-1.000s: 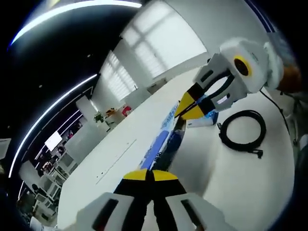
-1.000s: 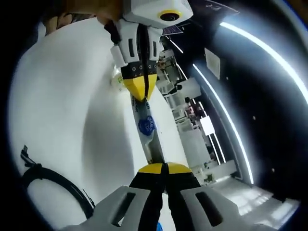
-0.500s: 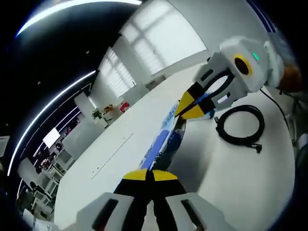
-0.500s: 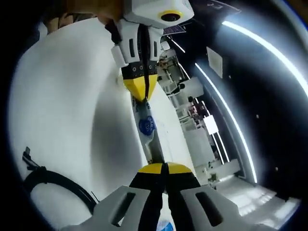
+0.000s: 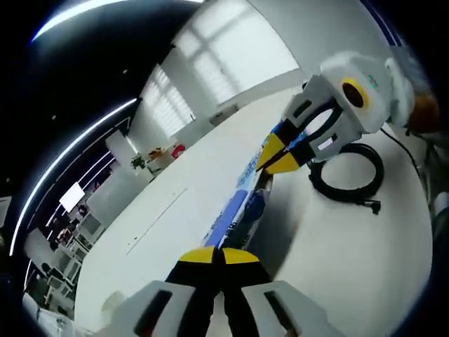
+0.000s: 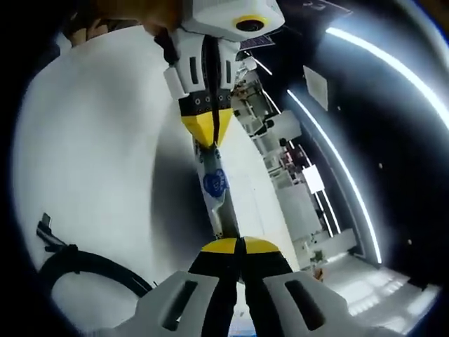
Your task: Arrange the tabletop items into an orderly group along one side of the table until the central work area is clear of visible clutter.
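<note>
A long, thin blue-and-white packet [image 5: 235, 205] is held stretched between both grippers above the white table [image 5: 161, 239]. In the left gripper view my left gripper [image 5: 221, 254] is shut on the packet's near end. The right gripper [image 5: 279, 156] comes in from the upper right, shut on the far end. In the right gripper view the same packet [image 6: 214, 186] runs from my right gripper [image 6: 238, 246], shut on it, up to the left gripper [image 6: 208, 133], also shut on it.
A coiled black cable [image 5: 347, 175] lies on the table beside the right gripper, and the cable [image 6: 77, 263] sits low on the left in the right gripper view. Small colourful items [image 5: 158, 151] stand at the table's far end. White tabletop [image 6: 91, 154] stretches to the left.
Both views have shifted slightly with the hands. Both grippers keep their hold on the packet, still stretched between them. The cable lies as before.
</note>
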Demonstrator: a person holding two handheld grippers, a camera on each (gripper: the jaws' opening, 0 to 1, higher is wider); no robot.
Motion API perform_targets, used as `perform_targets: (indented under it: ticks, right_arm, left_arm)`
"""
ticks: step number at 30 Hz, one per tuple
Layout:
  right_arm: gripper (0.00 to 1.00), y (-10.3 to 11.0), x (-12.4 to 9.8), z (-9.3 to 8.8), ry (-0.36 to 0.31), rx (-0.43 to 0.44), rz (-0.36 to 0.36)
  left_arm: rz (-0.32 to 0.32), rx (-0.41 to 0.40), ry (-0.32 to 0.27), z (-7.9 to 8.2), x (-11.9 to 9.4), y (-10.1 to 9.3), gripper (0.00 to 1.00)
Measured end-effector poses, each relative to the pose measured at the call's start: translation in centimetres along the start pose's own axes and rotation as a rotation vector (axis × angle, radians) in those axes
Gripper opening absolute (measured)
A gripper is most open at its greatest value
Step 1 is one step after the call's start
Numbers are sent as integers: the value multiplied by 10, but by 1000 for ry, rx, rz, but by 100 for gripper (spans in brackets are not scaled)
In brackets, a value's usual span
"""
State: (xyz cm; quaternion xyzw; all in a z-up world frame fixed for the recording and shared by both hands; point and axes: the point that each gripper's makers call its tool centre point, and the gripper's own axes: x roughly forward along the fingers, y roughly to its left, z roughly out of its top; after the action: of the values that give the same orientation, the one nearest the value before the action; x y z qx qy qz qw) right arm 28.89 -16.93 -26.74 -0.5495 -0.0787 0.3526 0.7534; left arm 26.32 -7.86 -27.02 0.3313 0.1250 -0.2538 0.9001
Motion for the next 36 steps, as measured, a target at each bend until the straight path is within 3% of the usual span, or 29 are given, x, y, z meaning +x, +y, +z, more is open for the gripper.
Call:
perform_targets:
  ticks: [26, 36]
  right_arm:
    - [0, 38, -1, -15, 16, 205, 71]
    - [0, 41, -3, -16, 6, 282, 80]
  left_arm:
    - [-83, -33, 47, -25, 13, -28, 0]
    - [-96, -42, 48, -29, 14, -33, 0]
